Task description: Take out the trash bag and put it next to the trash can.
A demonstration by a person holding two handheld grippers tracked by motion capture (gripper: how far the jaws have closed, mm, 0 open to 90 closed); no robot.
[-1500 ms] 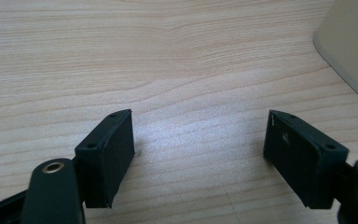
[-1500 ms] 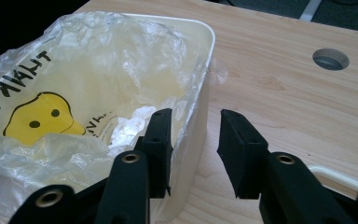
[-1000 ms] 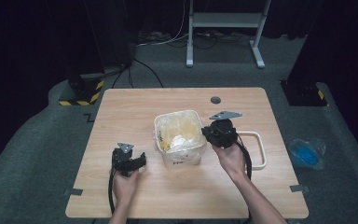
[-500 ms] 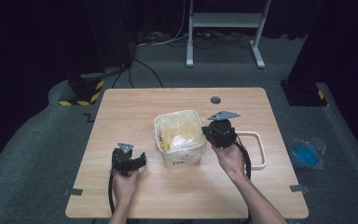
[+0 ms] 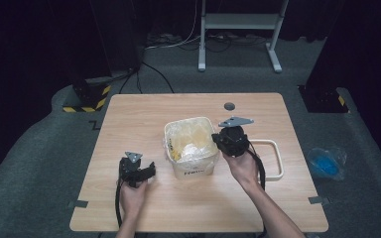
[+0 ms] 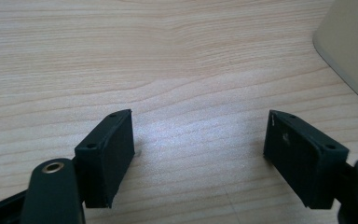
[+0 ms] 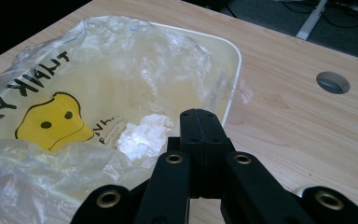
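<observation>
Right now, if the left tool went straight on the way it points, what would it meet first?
Probably the bare light wooden table: the left tool stands open and angled down at it, nothing between. The cream plastic bin sits off to one side, likely outside that line.

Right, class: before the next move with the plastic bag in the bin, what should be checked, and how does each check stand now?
1. Right gripper shut: ok, its jaws meet at the near rim of the bin.
2. Bag film caught between those jaws: cannot tell, the closed jaws hide it.
3. Left gripper free to help: ok, it is open over the bare table beside the bin, with nothing between its jaws.
4. Plastic bag seated in the bin: ok, it lines the inside and spills loosely over the near edge.
5. Contents settled: ok, a crumpled white paper lies at the bottom of the bag.
</observation>
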